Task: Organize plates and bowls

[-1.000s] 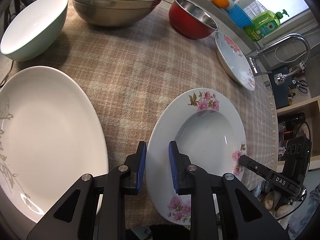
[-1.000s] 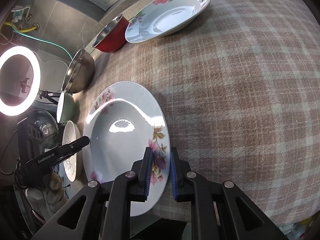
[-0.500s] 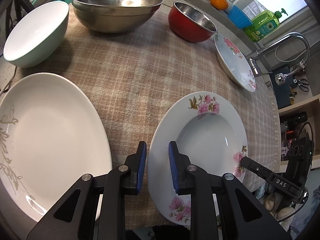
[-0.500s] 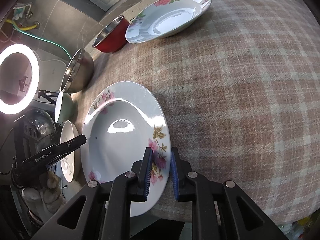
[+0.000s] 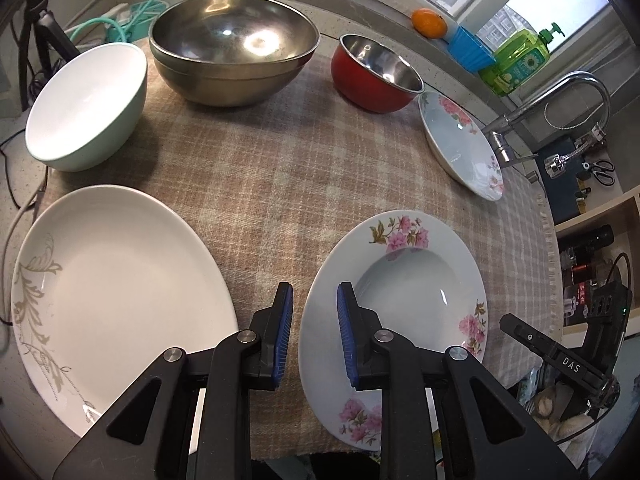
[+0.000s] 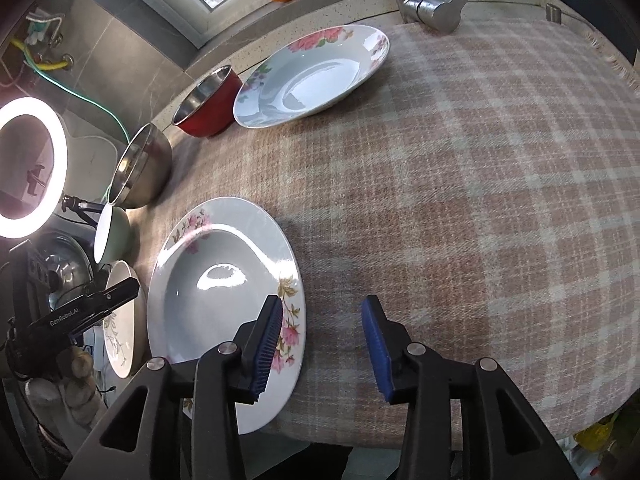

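While your right tool (image 6: 322, 346) is opening its jaws, the near floral plate (image 6: 224, 280) lies flat on the checked cloth (image 6: 460, 200) at the front edge of the desk. The plate's rim sits between the blue pads, but the right-hand pad stands clear of it, so the plate is released; whether the left pad (image 6: 268, 340) touches the rim, I cannot tell.

Your left tool (image 5: 314, 334) hovers at the other side of the same plate (image 5: 400, 292). Its jaws stand a little apart, above the plate's left rim and the cloth (image 5: 280, 168), and they grip nothing.

To the left of this plate lies a large white plate (image 5: 120, 280) with a gold pattern, apart from it. At the back of the desk you have a pale green bowl (image 5: 86, 104), a large steel bowl (image 5: 232, 48) and a red bowl (image 5: 374, 74). The second floral plate (image 5: 460, 144) rests beside the red bowl and seems to lean against it, just in front of the tap (image 5: 552, 104).
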Action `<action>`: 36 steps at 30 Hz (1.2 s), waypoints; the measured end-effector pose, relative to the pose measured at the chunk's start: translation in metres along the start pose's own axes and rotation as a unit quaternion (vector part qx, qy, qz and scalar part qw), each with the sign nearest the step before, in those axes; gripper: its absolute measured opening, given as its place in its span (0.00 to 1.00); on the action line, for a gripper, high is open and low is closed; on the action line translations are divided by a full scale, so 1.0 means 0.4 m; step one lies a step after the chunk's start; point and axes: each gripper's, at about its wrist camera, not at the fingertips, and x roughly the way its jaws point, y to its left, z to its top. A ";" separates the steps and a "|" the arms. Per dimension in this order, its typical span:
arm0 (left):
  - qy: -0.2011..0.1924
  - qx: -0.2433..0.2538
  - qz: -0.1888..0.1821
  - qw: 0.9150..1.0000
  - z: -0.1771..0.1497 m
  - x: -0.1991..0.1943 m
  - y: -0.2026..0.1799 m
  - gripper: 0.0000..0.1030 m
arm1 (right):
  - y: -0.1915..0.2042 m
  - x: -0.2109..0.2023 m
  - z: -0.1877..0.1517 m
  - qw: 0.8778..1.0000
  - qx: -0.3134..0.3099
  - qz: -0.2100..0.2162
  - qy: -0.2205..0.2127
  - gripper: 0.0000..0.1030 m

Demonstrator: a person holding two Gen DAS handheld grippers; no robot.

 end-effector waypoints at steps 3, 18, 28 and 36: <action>-0.010 0.010 0.000 1.000 0.013 -0.012 -0.018 0.20 | -0.003 -0.025 0.002 1.000 0.003 0.007 -0.020 0.49; -0.031 0.037 -0.014 0.999 0.063 -0.016 -0.141 0.20 | 0.002 -0.078 0.074 0.995 -0.059 -0.025 -0.071 0.58; -0.043 0.014 -0.022 0.999 0.121 0.035 -0.247 0.20 | -0.070 -0.109 0.201 0.993 -0.089 -0.030 -0.073 0.58; -0.042 -0.001 -0.025 0.999 0.182 0.105 -0.297 0.24 | -0.128 -0.091 0.327 0.993 -0.091 -0.017 -0.074 0.57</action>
